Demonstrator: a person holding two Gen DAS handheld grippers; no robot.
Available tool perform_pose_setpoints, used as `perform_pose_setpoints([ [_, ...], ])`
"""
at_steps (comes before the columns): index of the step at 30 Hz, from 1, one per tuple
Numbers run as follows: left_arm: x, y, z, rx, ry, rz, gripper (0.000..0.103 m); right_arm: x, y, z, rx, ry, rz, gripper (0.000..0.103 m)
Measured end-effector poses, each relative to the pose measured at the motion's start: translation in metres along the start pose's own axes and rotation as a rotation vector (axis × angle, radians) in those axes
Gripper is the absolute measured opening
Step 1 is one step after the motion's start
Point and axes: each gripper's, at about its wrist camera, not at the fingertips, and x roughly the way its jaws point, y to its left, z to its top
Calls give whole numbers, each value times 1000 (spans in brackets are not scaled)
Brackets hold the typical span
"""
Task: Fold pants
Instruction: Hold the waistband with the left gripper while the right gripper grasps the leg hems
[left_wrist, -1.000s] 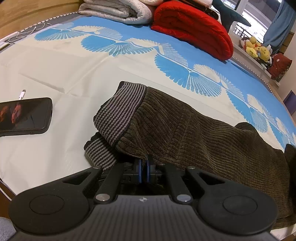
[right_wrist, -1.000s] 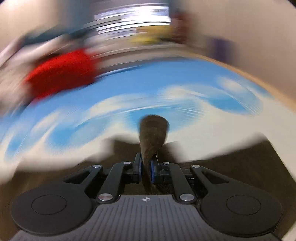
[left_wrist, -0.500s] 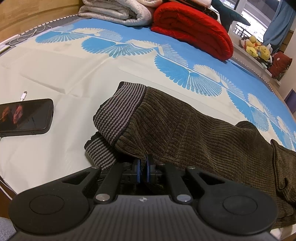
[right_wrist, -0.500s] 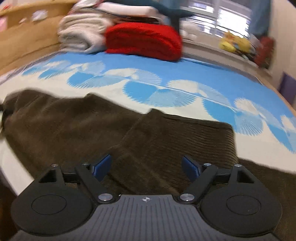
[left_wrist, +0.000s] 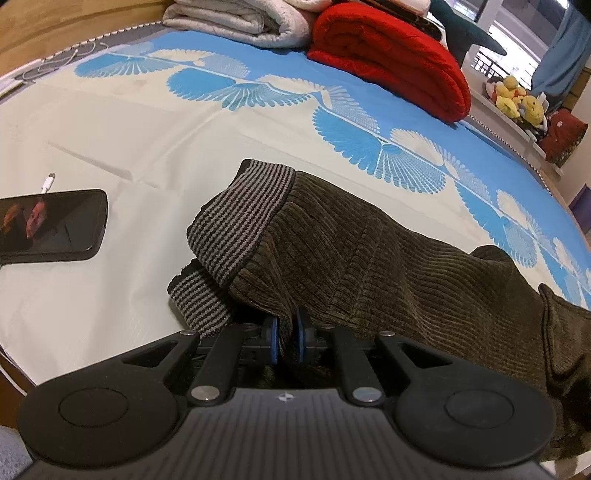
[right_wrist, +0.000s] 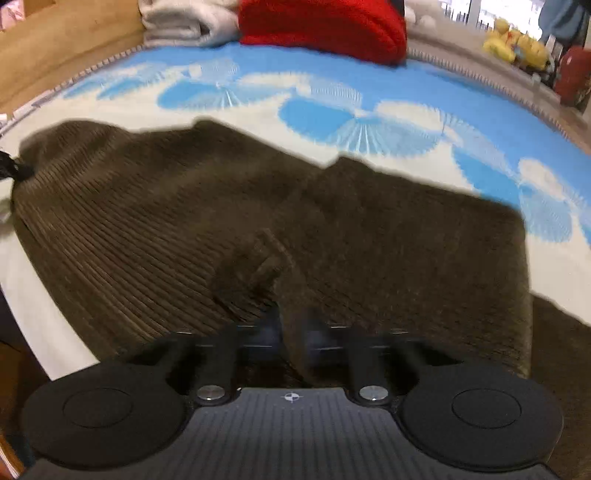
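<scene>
Low over bed, left gripper (left_wrist: 285, 334) pinching pants (left_wrist: 388, 258), right gripper (right_wrist: 291, 334) too

left gripper (left_wrist: 286, 336): matte black, ribbed grey body, two round discs, silver screws, blue pads (left_wrist: 274, 341), small white crosshair mark. right gripper (right_wrist: 291, 334) same build, blurred.

Pretty lived-in bedroom. The bed's cream sheet with blue fan prints (left_wrist: 155, 122) fills most of the view, a wooden headboard (left_wrist: 55, 26) on the left. Daylight comes through a window with a blue curtain (left_wrist: 561, 55), yellow plush toys (left_wrist: 517, 101) lined up on its ledge.
</scene>
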Motion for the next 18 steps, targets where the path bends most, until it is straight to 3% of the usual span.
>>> perform_pose_setpoints([
  [3, 0, -2, 0, -9, 5, -6, 20, -47, -20, 5, 106, -257, -136, 8],
  [6, 0, -3, -1, -19, 5, -4, 21, -111, -90, -10, 505, -513, -366, 8],
  [8, -1, -2, -2, -28, 7, -4, 21, -141, -148, -50, 848, -593, -522, 8],
  [9, -1, -1, -2, -31, 9, -4, 22, -148, -175, -76, 1004, -580, -598, 8],
  [11, -2, 0, -2, -34, 14, -8, 25, -143, -224, -137, 1298, -429, -704, 8],
  [12, -1, 0, -1, -37, 17, -13, 25, -132, -245, -173, 1468, -305, -688, 8],
  [13, -1, 1, -1, -39, 18, -13, 25, -120, -258, -211, 1652, -216, -611, 6],
  [14, -1, 1, 0, -45, 21, -17, 25, -123, -259, -234, 1745, -339, -526, 6],
  [15, -1, 2, 0, -55, 21, -19, 25, -132, -262, -240, 1788, -369, -469, 6],
  [17, -1, 2, 0, -69, 19, -25, 25, -137, -261, -234, 1722, -384, -489, 6],
  [18, -2, 2, 0, -71, 16, -28, 25, -134, -259, -227, 1669, -343, -524, 6],
])
